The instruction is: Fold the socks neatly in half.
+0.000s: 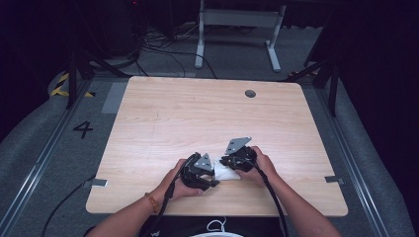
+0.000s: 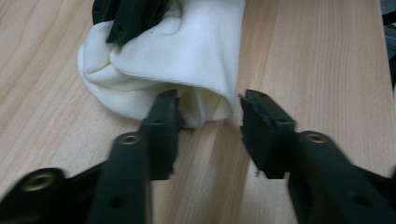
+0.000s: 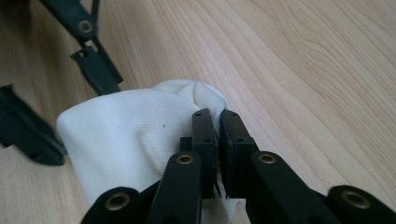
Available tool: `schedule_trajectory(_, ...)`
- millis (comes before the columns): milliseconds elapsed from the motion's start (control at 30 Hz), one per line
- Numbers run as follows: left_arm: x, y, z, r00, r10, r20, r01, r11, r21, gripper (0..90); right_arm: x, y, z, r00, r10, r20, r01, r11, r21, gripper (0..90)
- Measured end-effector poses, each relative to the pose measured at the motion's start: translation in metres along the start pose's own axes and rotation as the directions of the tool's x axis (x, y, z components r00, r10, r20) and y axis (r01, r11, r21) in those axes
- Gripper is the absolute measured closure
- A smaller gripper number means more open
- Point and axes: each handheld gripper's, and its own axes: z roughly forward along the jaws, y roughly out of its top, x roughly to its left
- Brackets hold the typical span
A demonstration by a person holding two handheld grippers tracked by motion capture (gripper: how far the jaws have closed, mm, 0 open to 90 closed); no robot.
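Left gripper (image 2: 208, 119): jaws partly apart, set at the near edge of the white cloth (image 2: 187, 60); a fold of that edge sits between them, but the pads do not look pressed on it yet.
White cloth: bunched in a soft heap on the wooden surface (image 1: 188, 113), lying between the two grippers and touching both.
Right gripper (image 3: 218, 140): jaws nearly together, pinching a ridge of the cloth at its far side.
Done so far: one side of the cloth looks secured by the right jaws.
Left to do: by my judgement, the left jaws must clamp the opposite edge before the cloth can be spread or folded.
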Motion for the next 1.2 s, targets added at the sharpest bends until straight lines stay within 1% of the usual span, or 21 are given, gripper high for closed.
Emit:
schedule_trajectory(67,0.002,0.000,0.000,0.9999,0.004,0.012,-0.004,1.0000,-0.005,74.3,0.000,-0.001,-0.001,0.9999,0.007,0.010,-0.007,1.000,0.004,86.4)
schedule_trajectory(133,0.005,-0.001,-0.001,0.9995,0.018,0.026,-0.018,0.9998,0.007,85.7,-0.001,-0.002,-0.002,0.9996,0.015,0.022,-0.016,1.000,0.008,86.4)
schedule_trajectory(233,0.008,-0.001,-0.001,0.9990,0.014,0.043,-0.014,0.9999,0.003,87.3,-0.003,-0.004,-0.003,0.9992,0.032,0.025,-0.033,0.999,0.005,86.4)
schedule_trajectory(333,0.007,0.001,-0.001,0.9982,0.043,0.043,-0.043,0.9990,0.011,86.7,-0.003,-0.003,-0.003,0.9986,0.039,0.035,-0.040,0.999,0.007,86.4)
schedule_trajectory(367,0.007,0.001,0.000,0.9986,0.045,0.029,-0.045,0.9990,0.008,81.3,-0.003,-0.003,-0.003,0.9986,0.037,0.039,-0.037,0.999,0.008,86.4)
schedule_trajectory(400,0.006,0.001,0.000,0.9995,0.032,0.005,-0.032,0.9995,0.004,71.9,-0.003,-0.003,-0.003,0.9984,0.038,0.042,-0.038,0.999,0.008,86.4)
schedule_trajectory(433,0.006,0.001,0.000,0.9996,0.026,-0.006,-0.026,0.9996,0.008,61.7,-0.003,-0.003,-0.003,0.9982,0.043,0.042,-0.044,0.999,0.009,86.4)
schedule_trajectory(500,0.004,0.001,-0.002,0.9995,0.028,0.017,-0.028,0.9995,-0.015,58.9,-0.004,-0.004,-0.004,0.9982,0.037,0.047,-0.037,0.999,0.007,86.3)
schedule_trajectory(567,0.002,0.003,-0.001,0.9998,0.009,0.015,-0.009,0.9996,-0.027,51.7,-0.006,-0.004,-0.005,0.9975,0.046,0.054,-0.046,0.999,0.005,86.3)
schedule_trajectory(600,0.001,0.005,0.000,0.9999,0.002,0.011,-0.002,0.9997,-0.025,47.7,-0.007,-0.005,-0.005,0.9972,0.056,0.051,-0.056,0.998,0.003,86.3)
schedule_trajectory(667,0.001,0.010,0.005,0.9992,-0.006,-0.039,0.005,0.9998,-0.020,41.3,-0.007,-0.005,-0.004,0.9969,0.063,0.048,-0.063,0.998,0.001,86.3)
schedule_trajectory(700,0.003,0.011,0.007,0.9995,-0.021,-0.025,0.020,0.9993,-0.032,41.0,-0.006,-0.005,-0.004,0.9967,0.063,0.050,-0.064,0.998,0.004,86.3)
schedule_trajectory(733,0.005,0.013,0.010,0.9991,-0.022,-0.036,0.021,0.9996,-0.016,42.8,-0.006,-0.004,-0.004,0.9967,0.062,0.053,-0.063,0.998,0.005,86.3)
schedule_trajectory(767,0.006,0.015,0.013,0.9979,-0.025,-0.059,0.024,0.9997,-0.008,45.0,-0.006,-0.004,-0.004,0.9966,0.064,0.053,-0.064,0.998,0.006,86.2)
schedule_trajectory(900,0.010,0.019,0.015,0.9978,-0.023,-0.062,0.023,0.9996,-0.015,58.5,-0.007,-0.005,-0.006,0.9946,0.081,0.065,-0.081,0.997,0.001,84.8)
schedule_trajectory(933,0.011,0.019,0.015,0.9981,-0.016,-0.059,0.016,0.9998,-0.012,61.3,-0.009,-0.006,-0.007,0.9945,0.087,0.058,-0.087,0.996,-0.007,83.5)
schedule_trajectory(967,0.012,0.019,0.014,0.9981,-0.018,-0.058,0.018,0.9998,-0.012,64.1,-0.010,-0.006,-0.008,0.9942,0.088,0.063,-0.087,0.996,-0.013,79.8)
schedule_trajectory(1000,0.015,0.019,0.014,0.9985,-0.011,-0.054,0.011,0.9999,-0.003,69.4,-0.011,-0.007,-0.010,0.9926,0.094,0.077,-0.092,0.995,-0.023,75.4)
schedule_trajectory(1033,0.016,0.018,0.014,0.9987,-0.022,-0.046,0.021,0.9997,-0.011,72.1,-0.012,-0.007,-0.012,0.9915,0.099,0.084,-0.097,0.995,-0.037,72.8)
schedule_trajectory(1133,0.020,0.017,0.013,0.9993,-0.029,-0.025,0.029,0.9995,-0.012,76.5,-0.015,-0.005,-0.024,0.9892,0.114,0.092,-0.106,0.991,-0.081,66.3)
schedule_trajectory(1200,0.022,0.017,0.013,0.9993,-0.035,-0.011,0.035,0.9993,-0.011,77.3,-0.016,-0.004,-0.032,0.9873,0.123,0.101,-0.112,0.988,-0.110,63.1)
